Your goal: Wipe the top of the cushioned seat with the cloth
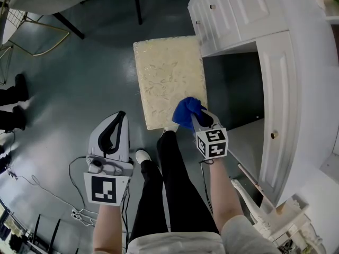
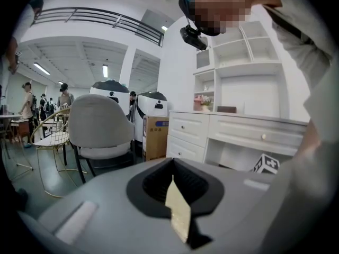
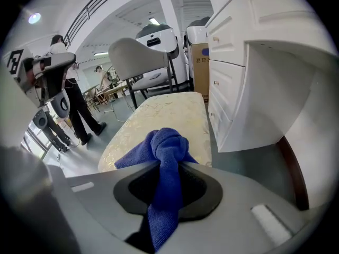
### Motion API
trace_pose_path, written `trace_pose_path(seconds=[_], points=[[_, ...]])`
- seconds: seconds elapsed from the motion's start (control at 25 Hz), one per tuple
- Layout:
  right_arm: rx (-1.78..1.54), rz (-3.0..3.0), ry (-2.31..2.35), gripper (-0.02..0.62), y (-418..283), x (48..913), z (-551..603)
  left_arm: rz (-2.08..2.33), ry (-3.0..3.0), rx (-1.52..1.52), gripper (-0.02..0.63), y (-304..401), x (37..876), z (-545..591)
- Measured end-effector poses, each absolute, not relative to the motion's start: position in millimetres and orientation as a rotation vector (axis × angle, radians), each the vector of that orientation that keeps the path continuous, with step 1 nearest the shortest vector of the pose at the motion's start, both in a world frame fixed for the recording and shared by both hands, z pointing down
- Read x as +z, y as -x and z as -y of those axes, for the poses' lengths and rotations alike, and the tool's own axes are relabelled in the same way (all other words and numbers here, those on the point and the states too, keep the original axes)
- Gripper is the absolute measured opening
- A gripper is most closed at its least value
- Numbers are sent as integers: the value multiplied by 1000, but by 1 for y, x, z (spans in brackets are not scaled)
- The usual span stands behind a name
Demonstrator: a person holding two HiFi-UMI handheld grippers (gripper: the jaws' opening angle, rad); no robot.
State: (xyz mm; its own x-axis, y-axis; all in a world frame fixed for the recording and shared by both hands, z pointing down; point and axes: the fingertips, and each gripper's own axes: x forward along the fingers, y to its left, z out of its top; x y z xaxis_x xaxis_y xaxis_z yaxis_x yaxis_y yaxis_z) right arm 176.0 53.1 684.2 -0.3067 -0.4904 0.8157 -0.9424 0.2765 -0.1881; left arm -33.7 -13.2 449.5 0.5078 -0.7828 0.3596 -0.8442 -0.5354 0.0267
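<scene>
The cushioned seat (image 1: 168, 78) is a cream rectangular pad with a faint pattern, standing on the dark floor beside a white desk. My right gripper (image 1: 197, 118) is shut on a bunched blue cloth (image 1: 187, 111) and hangs over the seat's near right corner. In the right gripper view the cloth (image 3: 168, 144) bulges out of the shut jaws of that gripper (image 3: 167, 169), with the seat (image 3: 159, 115) stretching away beyond it. My left gripper (image 1: 118, 117) is off to the seat's left over the floor, holds nothing, and its jaws (image 2: 175, 194) look shut.
A white desk with drawers (image 1: 238, 9) runs along the seat's right side, with an open knee space below. The wearer's legs (image 1: 169, 184) stand at the seat's near edge. A grey chair (image 2: 100, 126), a cardboard box (image 2: 154, 136), floor cables (image 1: 53, 194) and bystanders' shoes (image 1: 13, 105) lie left.
</scene>
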Motion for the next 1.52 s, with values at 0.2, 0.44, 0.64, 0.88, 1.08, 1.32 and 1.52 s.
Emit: trace_pose_path(seconds=[0.2, 0.44, 0.64, 0.88, 1.08, 1.32, 1.52], points=[[936, 1869, -1351, 80, -201, 687, -54, 1382, -2546, 466, -8, 30, 453, 13], [1000, 1814, -1408, 81, -224, 693, -57, 1377, -2558, 464, -8, 27, 452, 14], [1009, 1795, -1427, 81, -225, 693, -57, 1374, -2564, 468, -8, 26, 450, 10], [1013, 1796, -1428, 78, -222, 681, -56, 1371, -2578, 467, -8, 27, 440, 4], [1055, 1873, -1475, 78, -204, 649, -56, 1356, -2601, 443, -8, 26, 422, -5], [1026, 2007, -1551, 77, -176, 588, -56, 1304, -2644, 421, -8, 17, 396, -19], [995, 2077, -1615, 77, -166, 530, -62, 1266, -2673, 368, -8, 10, 366, -29]])
